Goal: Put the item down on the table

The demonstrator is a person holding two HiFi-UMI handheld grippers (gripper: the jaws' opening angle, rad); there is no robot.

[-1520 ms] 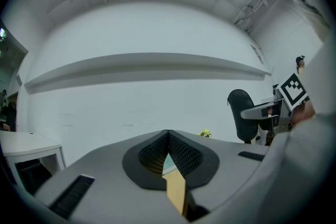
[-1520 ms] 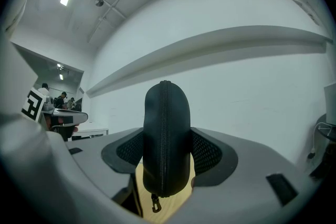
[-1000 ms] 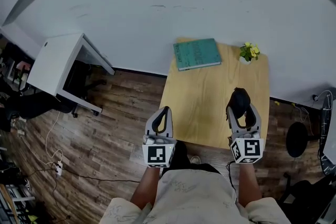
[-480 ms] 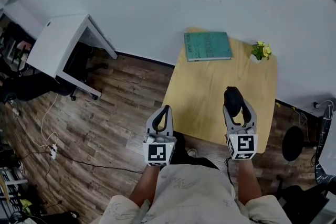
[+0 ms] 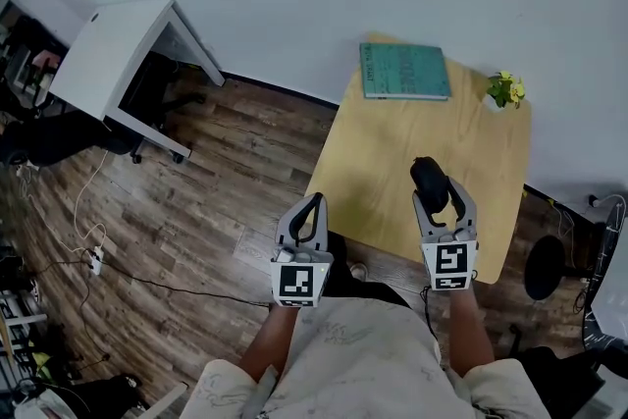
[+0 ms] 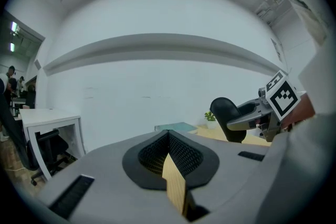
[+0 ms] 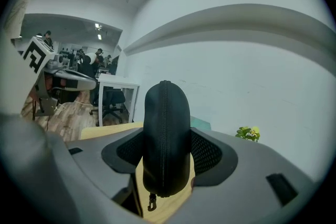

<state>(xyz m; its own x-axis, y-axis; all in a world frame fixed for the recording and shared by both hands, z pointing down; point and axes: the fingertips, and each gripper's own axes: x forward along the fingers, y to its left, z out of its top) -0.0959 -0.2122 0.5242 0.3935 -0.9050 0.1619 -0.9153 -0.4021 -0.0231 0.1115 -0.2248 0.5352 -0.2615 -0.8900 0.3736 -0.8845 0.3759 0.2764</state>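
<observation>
Two grippers reach out from the person's hands at the near end of a wooden table [image 5: 388, 157]. The right gripper [image 5: 433, 189] is clamped on a black case [image 5: 427, 174] — its padded jaws press the two broad sides, and the case stands on edge with its far end poking out past the fingertips. In the right gripper view the case fills the gap between the jaws, its zip [image 7: 165, 113] runs straight up the middle, and a small pull [image 7: 151, 202] hangs at the bottom. The case sits over the near-right part of the table, low above the wood; whether it touches the top I cannot tell. The left gripper [image 5: 313, 203] is at the table's near-left corner, well left of the right one, and it carries nothing — its jaws are closed, tips meeting, with only a sliver of tabletop showing through the gap behind them. At the table's far edge a teal book [image 5: 404, 72] lies flat against the white wall [image 5: 294, 5], and a small plant [image 5: 503, 89] with yellow flowers stands at the far-right corner, apart from the book. Off to the far left a white desk [image 5: 108, 64] stands on the plank floor [image 5: 216, 182], with a dark chair [image 5: 147, 118] tucked under it.
</observation>
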